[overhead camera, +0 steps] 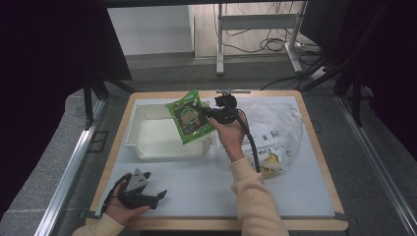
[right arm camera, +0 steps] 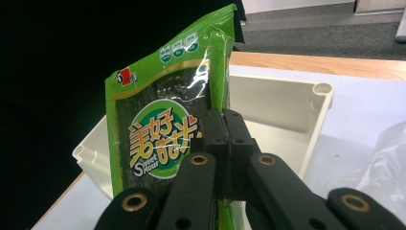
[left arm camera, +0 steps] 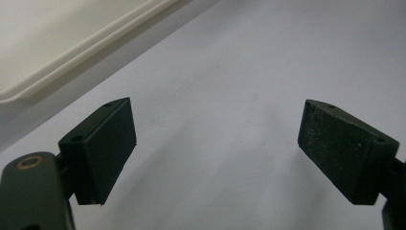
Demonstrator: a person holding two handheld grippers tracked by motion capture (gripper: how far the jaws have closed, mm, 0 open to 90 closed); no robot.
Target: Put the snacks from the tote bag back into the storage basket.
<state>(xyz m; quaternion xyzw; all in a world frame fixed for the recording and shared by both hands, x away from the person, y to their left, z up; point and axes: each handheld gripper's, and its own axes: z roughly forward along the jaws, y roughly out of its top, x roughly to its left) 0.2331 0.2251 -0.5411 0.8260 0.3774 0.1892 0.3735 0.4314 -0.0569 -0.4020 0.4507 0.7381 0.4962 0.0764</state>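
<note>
A green snack packet (overhead camera: 189,117) with a dark window and a round "Sweet Hour" label hangs over the right end of a white plastic bin (overhead camera: 147,140). My right gripper (overhead camera: 205,113) is shut on the packet's right edge. In the right gripper view the black jaws (right arm camera: 224,143) pinch the packet (right arm camera: 158,129) upright, with the bin (right arm camera: 287,112) behind it. My left gripper (overhead camera: 160,195) rests at the table's front left, held by a hand, jaws spread wide. Between its pads (left arm camera: 103,148) lies bare white table surface, with the bin's rim (left arm camera: 72,62) at upper left.
A clear plastic bag (overhead camera: 275,135) holding a yellow item lies right of the bin. The white mat (overhead camera: 196,187) covers a wooden-edged table. Dark curtains stand at both sides, and a desk frame with cables is on the floor beyond.
</note>
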